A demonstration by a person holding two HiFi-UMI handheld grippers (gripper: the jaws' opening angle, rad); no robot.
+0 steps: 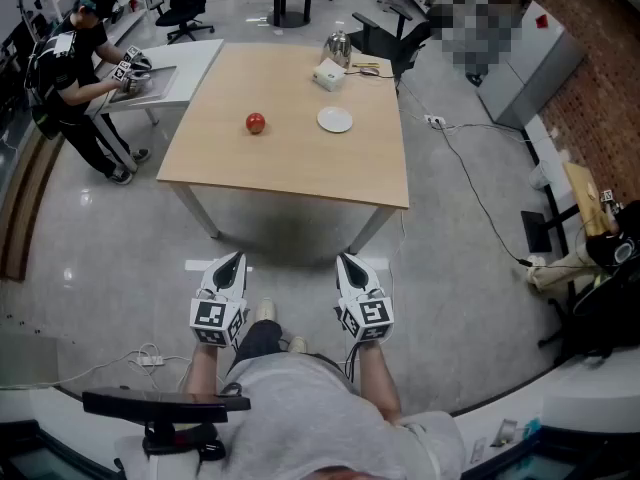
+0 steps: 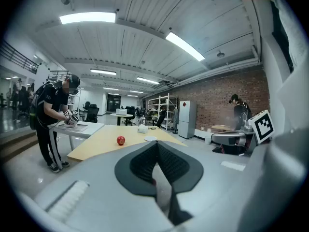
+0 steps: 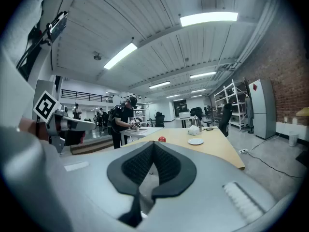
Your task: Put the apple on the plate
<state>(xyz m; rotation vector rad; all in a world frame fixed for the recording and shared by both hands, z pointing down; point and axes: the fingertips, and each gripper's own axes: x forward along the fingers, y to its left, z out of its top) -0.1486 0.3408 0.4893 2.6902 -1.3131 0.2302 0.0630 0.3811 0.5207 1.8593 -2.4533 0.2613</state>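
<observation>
Both shut jaws face the far-off apple [image 1: 255,122].

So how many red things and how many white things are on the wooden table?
Red: 1, the apple
White: 2, the plate and the box
Total: 3

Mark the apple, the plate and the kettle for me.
apple [image 1: 255,122], head view, middle of its red top.
plate [image 1: 335,119], head view, its bare white centre.
kettle [image 1: 338,45], head view, its metal body.
</observation>
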